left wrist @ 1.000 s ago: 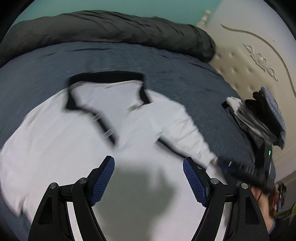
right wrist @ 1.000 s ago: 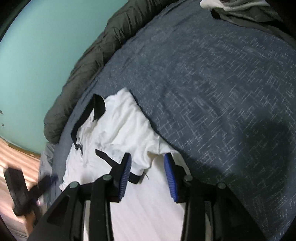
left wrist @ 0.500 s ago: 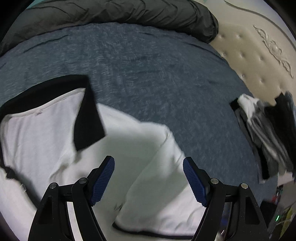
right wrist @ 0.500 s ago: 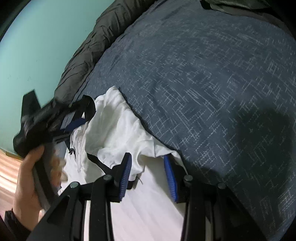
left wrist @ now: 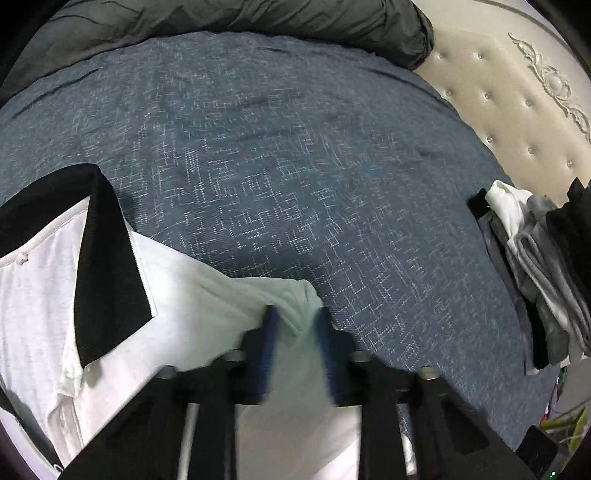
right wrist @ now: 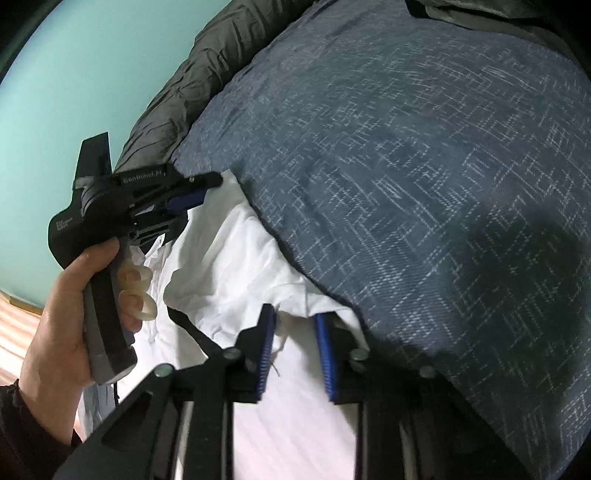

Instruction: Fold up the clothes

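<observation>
My left hand-held gripper (left wrist: 295, 314) is at the shoulder of the white polo shirt (left wrist: 44, 295), and its jaws are closing with a raised fold of the white cloth standing between the blue pads (left wrist: 266, 347); the pads are blurred and I cannot tell whether they press the cloth yet. My right hand-held gripper (right wrist: 295, 317) sits at the sleeve end of the same shirt, its jaws closing too, with the crumpled white fabric between them and a loose thread hanging just beside the left pad. The shirt lies spread on the bed's dark blue cover (left wrist: 295, 147), its black collar (left wrist: 107, 266) open and lying flat to the left of my left hand-held gripper. In the right wrist view my left hand (right wrist: 62, 314) is wrapped around the black grip, with a dark sleeve at the wrist. A dark grey rolled duvet (left wrist: 240, 18) lies along the far edge of the bed, against a teal wall (right wrist: 74, 74). A pile of clothes (left wrist: 532, 266) in white, grey and black rests near the cream tufted headboard (left wrist: 517, 110), well apart from the shirt
</observation>
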A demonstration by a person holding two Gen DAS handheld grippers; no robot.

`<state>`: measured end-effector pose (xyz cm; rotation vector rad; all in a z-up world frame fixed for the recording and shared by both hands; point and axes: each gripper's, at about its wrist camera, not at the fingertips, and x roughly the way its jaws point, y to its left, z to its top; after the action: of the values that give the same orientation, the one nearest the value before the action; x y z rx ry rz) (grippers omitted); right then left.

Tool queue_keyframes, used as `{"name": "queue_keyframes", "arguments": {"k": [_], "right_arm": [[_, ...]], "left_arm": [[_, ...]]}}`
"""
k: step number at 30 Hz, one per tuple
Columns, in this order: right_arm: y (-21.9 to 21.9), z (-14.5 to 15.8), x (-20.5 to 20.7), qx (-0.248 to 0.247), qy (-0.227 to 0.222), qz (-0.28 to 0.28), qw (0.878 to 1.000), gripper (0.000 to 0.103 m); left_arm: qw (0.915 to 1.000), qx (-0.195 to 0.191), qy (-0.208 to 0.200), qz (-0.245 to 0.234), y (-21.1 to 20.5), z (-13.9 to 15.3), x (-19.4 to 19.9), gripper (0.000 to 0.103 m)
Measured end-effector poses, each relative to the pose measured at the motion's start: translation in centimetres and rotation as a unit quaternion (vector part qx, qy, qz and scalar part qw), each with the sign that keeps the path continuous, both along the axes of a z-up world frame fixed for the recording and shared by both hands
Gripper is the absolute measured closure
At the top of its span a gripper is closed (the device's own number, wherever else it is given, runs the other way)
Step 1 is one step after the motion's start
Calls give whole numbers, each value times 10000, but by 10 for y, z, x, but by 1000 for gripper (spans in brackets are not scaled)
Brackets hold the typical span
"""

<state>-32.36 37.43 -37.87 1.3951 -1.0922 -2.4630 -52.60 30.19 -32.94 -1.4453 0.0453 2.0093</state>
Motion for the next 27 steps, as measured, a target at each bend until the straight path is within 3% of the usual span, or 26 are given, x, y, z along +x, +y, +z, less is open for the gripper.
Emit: {"name": "queue_keyframes", "arguments": {"k": [4,12,27], "right_arm": [[2,-3,0,-29,44,7,10000,92],[15,-7,7,-143,176,-72,9997,97],[28,-5,23,-106,292,-246,9992,99]], "left_arm": [[9999,34,127,-102,1,3,1,101],[9996,192,157,120,-8,9,-10,102],[9989,80,238,390,-16,2,-29,102]]}}
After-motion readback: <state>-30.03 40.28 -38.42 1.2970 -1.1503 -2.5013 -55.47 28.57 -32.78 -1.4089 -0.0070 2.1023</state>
